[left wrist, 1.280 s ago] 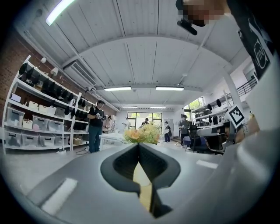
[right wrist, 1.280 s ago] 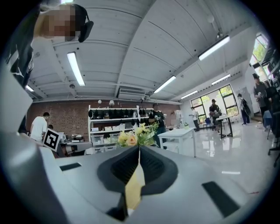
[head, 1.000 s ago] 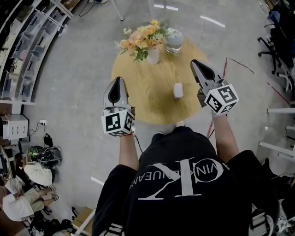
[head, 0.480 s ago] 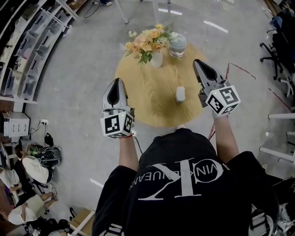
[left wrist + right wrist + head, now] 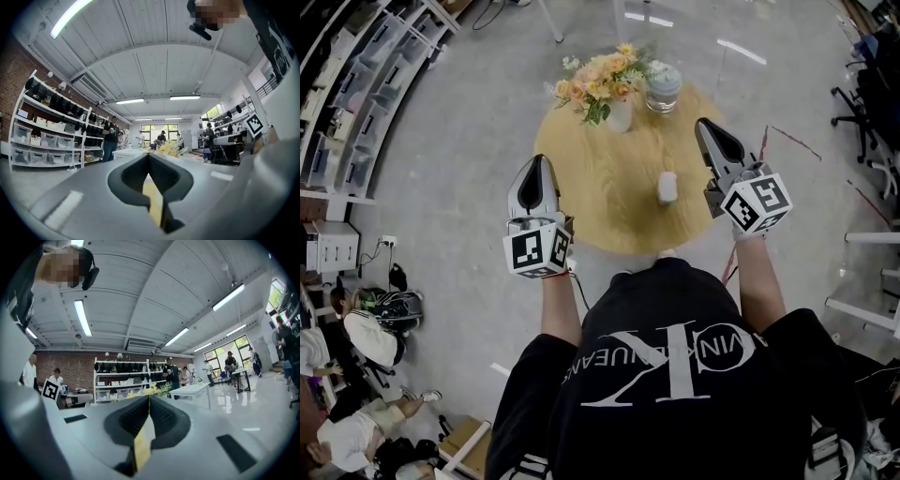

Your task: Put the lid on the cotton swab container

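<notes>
Left fingers (image 5: 131,174): closed tight, pads meeting along the middle seam, with nothing between them.
Right fingers (image 5: 164,417): likewise pressed pad to pad, and empty.
Left gripper (image 5: 537,165): sat at centre left of the head view, pointing up the frame, its tip by the table's left rim.
Right gripper (image 5: 705,127): sat at centre right, its tip by the table's right rim.
Cotton swab container (image 5: 667,187): probably the small white piece near the table's middle. It lay between the two grippers, nearer the right one and touched by neither. It was too small to show whether a lid was on.
Table (image 5: 609,211): round and wooden, in the upper centre of the frame.
Flowers (image 5: 598,80): stood in a vase at the table's far edge.
Jar (image 5: 662,86): clear with a pale top, just right of the flowers.
</notes>
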The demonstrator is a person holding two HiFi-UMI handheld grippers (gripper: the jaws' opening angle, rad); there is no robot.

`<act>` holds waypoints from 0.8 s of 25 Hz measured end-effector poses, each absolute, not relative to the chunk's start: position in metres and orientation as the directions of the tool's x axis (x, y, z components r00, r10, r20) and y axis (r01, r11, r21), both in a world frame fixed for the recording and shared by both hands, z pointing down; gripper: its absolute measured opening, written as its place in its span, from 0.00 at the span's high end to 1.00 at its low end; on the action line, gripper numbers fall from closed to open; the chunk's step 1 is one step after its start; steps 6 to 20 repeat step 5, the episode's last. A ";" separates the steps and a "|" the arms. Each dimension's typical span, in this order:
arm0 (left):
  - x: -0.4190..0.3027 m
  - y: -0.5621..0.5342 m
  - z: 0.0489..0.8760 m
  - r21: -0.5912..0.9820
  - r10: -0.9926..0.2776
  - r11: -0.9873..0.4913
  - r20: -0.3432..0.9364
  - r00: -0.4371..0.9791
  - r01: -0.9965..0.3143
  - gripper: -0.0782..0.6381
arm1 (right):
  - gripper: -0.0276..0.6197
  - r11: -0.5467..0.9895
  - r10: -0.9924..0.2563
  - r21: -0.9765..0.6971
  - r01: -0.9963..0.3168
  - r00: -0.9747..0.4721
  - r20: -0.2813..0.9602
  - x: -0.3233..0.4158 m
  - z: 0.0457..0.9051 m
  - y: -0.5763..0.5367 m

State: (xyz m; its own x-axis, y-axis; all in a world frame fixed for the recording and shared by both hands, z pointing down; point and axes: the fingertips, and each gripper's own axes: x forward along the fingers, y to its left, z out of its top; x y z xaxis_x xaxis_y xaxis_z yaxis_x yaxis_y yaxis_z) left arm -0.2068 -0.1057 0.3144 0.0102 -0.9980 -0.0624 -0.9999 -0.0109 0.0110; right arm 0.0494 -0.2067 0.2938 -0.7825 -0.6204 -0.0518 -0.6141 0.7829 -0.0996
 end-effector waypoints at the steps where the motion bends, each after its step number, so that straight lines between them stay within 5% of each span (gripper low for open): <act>1: -0.207 -0.106 0.316 0.011 -0.998 -0.012 -0.060 0.011 -1.000 0.88 | 0.93 0.782 -0.622 -0.102 -0.615 -0.782 -0.051 0.049 0.295 -0.207; 20: -0.207 -0.107 0.321 0.012 -0.999 -0.013 -0.053 0.012 -1.000 0.88 | 0.93 0.780 -0.623 -0.111 -0.616 -0.780 -0.046 0.049 0.301 -0.208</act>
